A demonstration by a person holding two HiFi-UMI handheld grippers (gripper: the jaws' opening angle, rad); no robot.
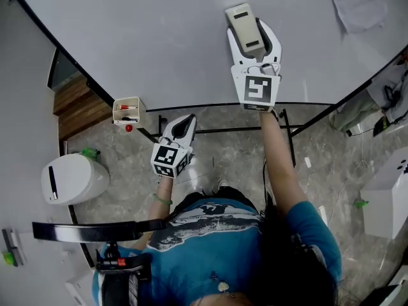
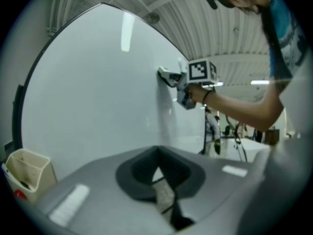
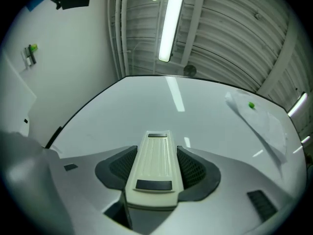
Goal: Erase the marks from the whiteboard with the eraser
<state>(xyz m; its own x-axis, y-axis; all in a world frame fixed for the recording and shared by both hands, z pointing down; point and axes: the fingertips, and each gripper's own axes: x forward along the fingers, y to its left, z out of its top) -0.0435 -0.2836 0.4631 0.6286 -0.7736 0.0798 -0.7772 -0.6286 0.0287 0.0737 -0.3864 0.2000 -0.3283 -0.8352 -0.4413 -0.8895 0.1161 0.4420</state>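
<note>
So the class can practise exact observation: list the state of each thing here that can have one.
right tool: shut on the eraser
eraser: pressed against the whiteboard
whiteboard: upright, no marks visible
left tool: shut, empty, held low, off the whiteboard
holder box: open-topped, at the whiteboard's lower edge

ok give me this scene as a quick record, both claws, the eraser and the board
left claw: shut, empty, held low beside the board's bottom edge
right claw: shut on the eraser, up at the board
eraser: cream, lengthwise between the jaws, front end against the whiteboard
whiteboard: no marks visible around the eraser
small box: at the board's edge, to the left of the left claw, something red in it
</note>
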